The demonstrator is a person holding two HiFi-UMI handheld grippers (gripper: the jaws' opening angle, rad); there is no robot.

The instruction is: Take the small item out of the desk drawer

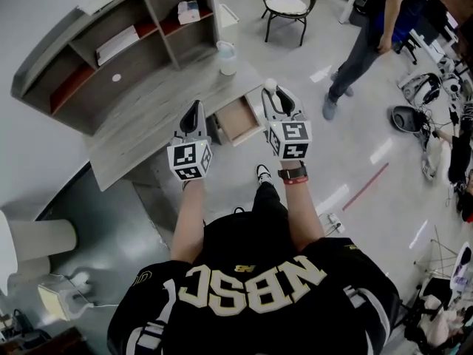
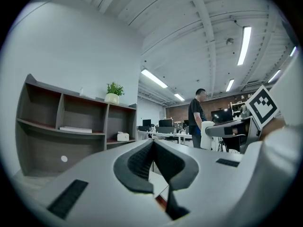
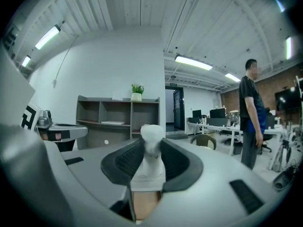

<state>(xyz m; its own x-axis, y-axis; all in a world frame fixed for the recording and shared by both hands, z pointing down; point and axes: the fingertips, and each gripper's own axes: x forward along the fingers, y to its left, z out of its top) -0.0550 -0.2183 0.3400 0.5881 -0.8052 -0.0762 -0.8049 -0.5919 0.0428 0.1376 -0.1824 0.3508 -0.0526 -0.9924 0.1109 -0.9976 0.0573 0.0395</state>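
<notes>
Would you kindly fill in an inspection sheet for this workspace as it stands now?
Surface: grey desk with a shelf unit along its back.
Job's things: drawer pulled open; small white item out of it.
Clutter: white cup on the desk; papers and a small box on the shelves.
Grippers: left gripper shut, empty; right gripper shut on the small white item.
Cables: what looks like a thin lead by a white device on the floor.
Surroundings: person standing, chair, floor gear.
</notes>
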